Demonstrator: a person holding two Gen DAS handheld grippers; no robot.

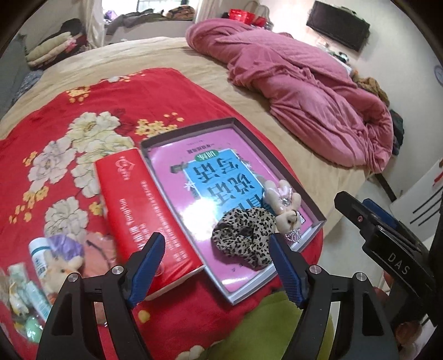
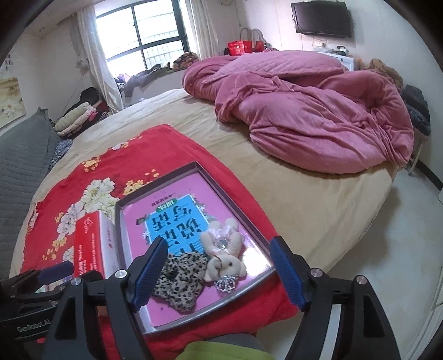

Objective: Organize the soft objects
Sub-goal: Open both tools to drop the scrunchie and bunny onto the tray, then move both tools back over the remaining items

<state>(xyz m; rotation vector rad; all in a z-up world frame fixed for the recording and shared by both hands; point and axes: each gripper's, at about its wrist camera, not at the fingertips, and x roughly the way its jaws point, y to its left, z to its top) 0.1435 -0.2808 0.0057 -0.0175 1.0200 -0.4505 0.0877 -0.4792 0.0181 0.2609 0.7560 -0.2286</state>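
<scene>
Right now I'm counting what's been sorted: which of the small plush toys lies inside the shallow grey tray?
The cream plush bunny with the pink bow, beside the leopard-print scrunchie. The purple-haired plush doll lies outside the tray on the red floral blanket.

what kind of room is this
A lived-in bedroom, most likely in a home. A wide bed fills the view, with a crumpled pink quilt heaped on it. A television hangs on the far wall, and folded clothes are stacked beside the curtained window.
</scene>
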